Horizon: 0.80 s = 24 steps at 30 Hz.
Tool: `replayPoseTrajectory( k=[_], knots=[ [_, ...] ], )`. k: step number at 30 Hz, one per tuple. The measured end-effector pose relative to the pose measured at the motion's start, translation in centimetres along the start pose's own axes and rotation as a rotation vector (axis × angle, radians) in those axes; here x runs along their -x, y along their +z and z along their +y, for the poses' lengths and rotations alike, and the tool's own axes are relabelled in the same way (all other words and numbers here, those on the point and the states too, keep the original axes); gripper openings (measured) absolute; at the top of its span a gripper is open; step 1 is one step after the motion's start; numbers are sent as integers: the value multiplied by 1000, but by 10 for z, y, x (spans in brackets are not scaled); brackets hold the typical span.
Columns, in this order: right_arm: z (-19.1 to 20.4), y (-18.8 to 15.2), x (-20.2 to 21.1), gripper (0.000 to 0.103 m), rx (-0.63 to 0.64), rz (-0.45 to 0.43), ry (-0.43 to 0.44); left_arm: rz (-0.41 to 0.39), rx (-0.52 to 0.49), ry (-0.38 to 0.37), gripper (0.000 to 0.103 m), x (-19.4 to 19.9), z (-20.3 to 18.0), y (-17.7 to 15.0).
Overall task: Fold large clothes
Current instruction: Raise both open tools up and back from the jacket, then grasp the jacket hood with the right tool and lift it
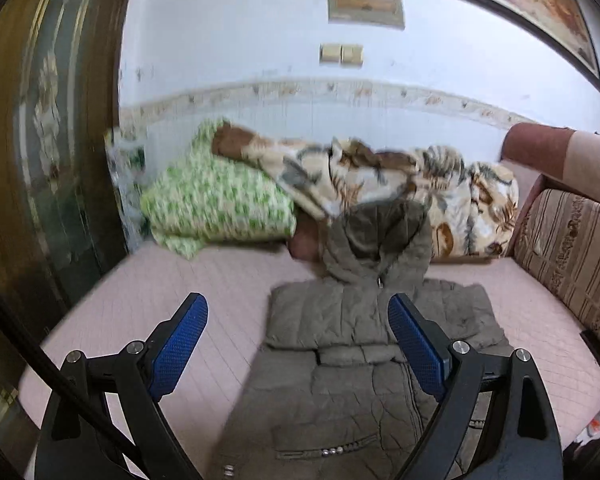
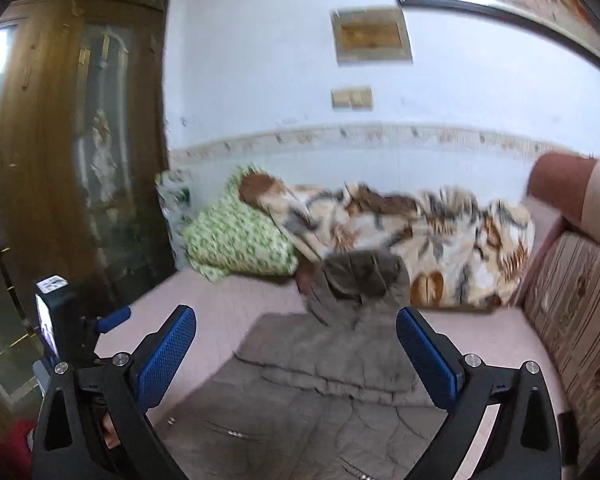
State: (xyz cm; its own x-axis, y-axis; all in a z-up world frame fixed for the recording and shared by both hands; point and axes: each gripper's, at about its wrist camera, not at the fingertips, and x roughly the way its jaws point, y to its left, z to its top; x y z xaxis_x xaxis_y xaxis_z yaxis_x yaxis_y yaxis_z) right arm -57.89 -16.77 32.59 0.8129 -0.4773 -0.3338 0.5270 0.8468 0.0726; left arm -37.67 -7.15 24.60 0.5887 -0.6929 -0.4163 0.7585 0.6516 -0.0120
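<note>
1. Tools spread wide, both released, nothing between the blue pads: left tool (image 1: 298, 338), right tool (image 2: 296, 350).
2. Below both, olive padded jacket (image 1: 340, 360) lying flat on the pink bed (image 1: 188, 280), hood at 12 o'clock, sleeves folded across the chest.
3. Beyond the hood, patterned blanket (image 1: 420, 192); green pillow (image 1: 216, 200) at 10 o'clock.
4. Striped cushion (image 1: 572, 240) at 3 o'clock.

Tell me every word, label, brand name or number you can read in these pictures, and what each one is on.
No text can be read in either view.
Small framed picture on the wall: too blurred to read, if it has words at all.
Sticker on top of the left gripper's device: dark marks, too small to read.
Padded jacket: no visible label or brand.
</note>
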Motion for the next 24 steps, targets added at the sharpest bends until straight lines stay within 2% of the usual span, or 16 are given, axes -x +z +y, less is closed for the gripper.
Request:
replayPoseTrajectory(
  k=[3,7,11,13,16,18,24],
  knots=[
    [-28,-14,-43,102,-59,97,-21,70,22,26,91,-45,-1,-17],
    [-71,-21,-93,102,-193,209,-33,125,78,62,91,-110,-3,-31],
    [-99,-1,-144,102,-272,258,-49,163,106,80,91,-173,-9,-56],
    [-106,13,-173,102,-294,271,-60,217,91,87,91,-199,-11,-63],
    [-118,36,-232,102,-348,296,-64,250,114,46,91,-218,-8,-61],
    [-130,50,-282,102,-402,321,-79,268,94,16,91,-226,-9,-60],
    [-175,68,-409,102,-611,369,-134,273,107,1,91,-231,-3,-61]
  ],
)
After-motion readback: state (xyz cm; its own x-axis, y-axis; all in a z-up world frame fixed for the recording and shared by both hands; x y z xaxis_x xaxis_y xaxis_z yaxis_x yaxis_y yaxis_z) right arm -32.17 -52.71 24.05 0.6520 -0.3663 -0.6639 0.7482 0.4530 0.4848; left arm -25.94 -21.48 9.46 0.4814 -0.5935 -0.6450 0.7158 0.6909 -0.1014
